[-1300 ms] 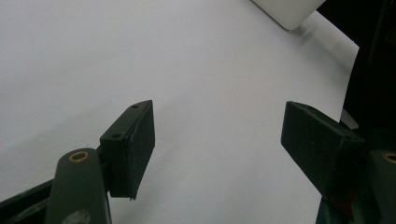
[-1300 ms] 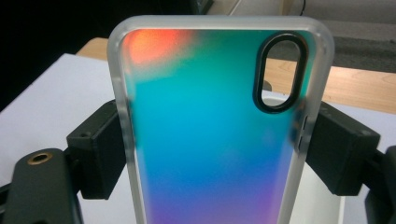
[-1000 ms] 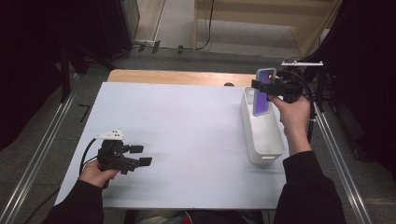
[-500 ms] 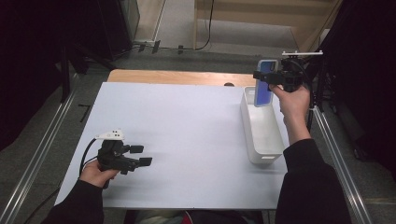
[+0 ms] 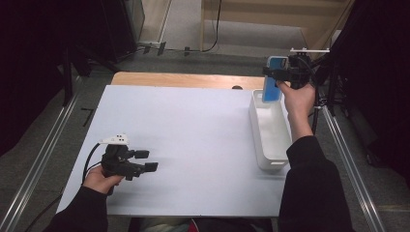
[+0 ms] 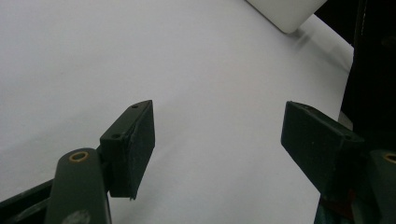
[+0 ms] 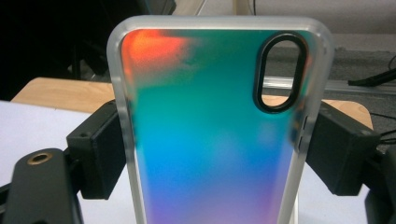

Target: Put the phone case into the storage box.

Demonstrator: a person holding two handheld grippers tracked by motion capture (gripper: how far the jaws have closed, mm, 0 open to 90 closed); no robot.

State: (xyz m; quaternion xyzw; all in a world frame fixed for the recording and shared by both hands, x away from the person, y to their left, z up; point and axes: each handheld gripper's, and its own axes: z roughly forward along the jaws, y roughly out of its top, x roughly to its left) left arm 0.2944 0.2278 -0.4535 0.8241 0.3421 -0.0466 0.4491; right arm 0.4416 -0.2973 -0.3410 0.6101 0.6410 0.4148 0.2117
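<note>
Glossy iridescent phone case (image 7: 210,140) clamped by right gripper (image 7: 210,154), left gripper (image 6: 217,154) apart

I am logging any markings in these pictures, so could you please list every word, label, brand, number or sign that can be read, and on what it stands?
None: no readable text in any view.
Phone case, clamped in the right tool: colour gradient alone, no brand or print.
White bin: plain.
White table sheet: plain.
Left tool: no markings legible.

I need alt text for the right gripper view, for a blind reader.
The right gripper clamps an upright iridescent phone case by its two long edges, camera cutout at upper right. Behind it lie the white table and a wooden edge.
</note>
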